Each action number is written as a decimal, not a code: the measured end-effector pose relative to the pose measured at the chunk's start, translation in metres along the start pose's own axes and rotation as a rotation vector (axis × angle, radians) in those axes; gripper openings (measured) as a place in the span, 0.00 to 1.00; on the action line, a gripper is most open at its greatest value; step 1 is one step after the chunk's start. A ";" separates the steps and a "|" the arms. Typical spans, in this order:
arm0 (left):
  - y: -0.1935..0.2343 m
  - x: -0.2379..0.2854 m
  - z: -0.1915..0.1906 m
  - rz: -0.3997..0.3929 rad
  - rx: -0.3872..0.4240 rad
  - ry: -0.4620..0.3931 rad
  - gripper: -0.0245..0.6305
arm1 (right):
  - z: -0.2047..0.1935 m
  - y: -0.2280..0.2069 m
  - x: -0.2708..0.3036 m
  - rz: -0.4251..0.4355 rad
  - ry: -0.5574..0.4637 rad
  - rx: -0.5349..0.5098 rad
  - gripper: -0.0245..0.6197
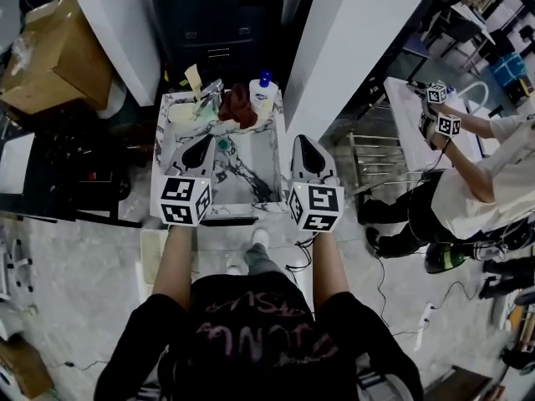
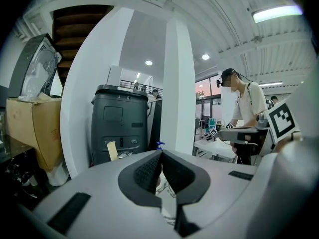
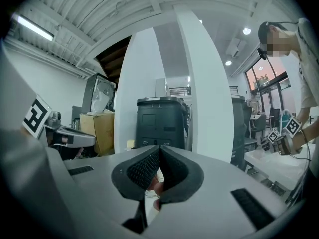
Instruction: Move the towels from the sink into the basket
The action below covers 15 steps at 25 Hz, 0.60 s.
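A dark red towel (image 1: 239, 107) lies bunched on the back ledge of the marble-patterned sink (image 1: 255, 170), between the faucet (image 1: 210, 95) and a white bottle with a blue cap (image 1: 262, 91). My left gripper (image 1: 201, 147) hovers over the sink's front left part, its jaws shut with nothing in them (image 2: 160, 156). My right gripper (image 1: 301, 144) hangs over the sink's right rim, also shut and empty (image 3: 159, 151). Both point toward the back and stay well short of the towel. A small teal item (image 1: 223, 144) sits in the basin. I see no basket that I can tell for sure.
A white slatted thing (image 1: 154, 253) lies on the floor by the sink's front left corner. A dark grey cabinet (image 2: 119, 121) stands behind the sink between white pillars (image 1: 351, 48). A cardboard box (image 1: 50, 57) is at the left. Another person with grippers (image 1: 443, 119) works at a table on the right.
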State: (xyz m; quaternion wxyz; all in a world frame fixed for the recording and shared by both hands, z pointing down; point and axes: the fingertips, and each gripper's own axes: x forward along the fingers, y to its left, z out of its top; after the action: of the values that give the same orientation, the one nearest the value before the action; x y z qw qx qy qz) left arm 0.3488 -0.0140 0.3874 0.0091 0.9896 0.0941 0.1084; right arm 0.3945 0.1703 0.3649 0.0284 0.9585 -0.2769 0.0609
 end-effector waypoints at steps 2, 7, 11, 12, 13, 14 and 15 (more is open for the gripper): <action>0.000 0.009 -0.003 -0.002 0.001 0.008 0.06 | -0.003 -0.003 0.006 0.006 0.008 0.004 0.06; -0.003 0.033 -0.012 -0.020 0.020 0.046 0.06 | -0.006 -0.011 0.018 0.011 0.017 0.011 0.06; -0.005 0.053 -0.021 -0.038 0.025 0.087 0.20 | -0.006 -0.013 0.027 0.015 0.022 0.005 0.06; -0.004 0.059 -0.025 -0.040 0.028 0.101 0.22 | -0.007 -0.014 0.029 0.017 0.024 0.006 0.06; -0.003 0.065 -0.030 -0.041 0.028 0.114 0.22 | -0.008 -0.014 0.031 0.019 0.027 0.008 0.06; -0.001 0.071 -0.034 -0.043 0.023 0.123 0.23 | -0.009 -0.015 0.033 0.021 0.030 0.009 0.06; 0.000 0.077 -0.037 -0.045 0.015 0.131 0.24 | -0.010 -0.016 0.035 0.022 0.033 0.010 0.06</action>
State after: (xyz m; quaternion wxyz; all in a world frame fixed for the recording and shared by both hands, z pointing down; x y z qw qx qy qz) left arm 0.4143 0.0002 0.4403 -0.0023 0.9780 0.1175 0.1721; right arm 0.4310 0.1664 0.3790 0.0276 0.9544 -0.2867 0.0782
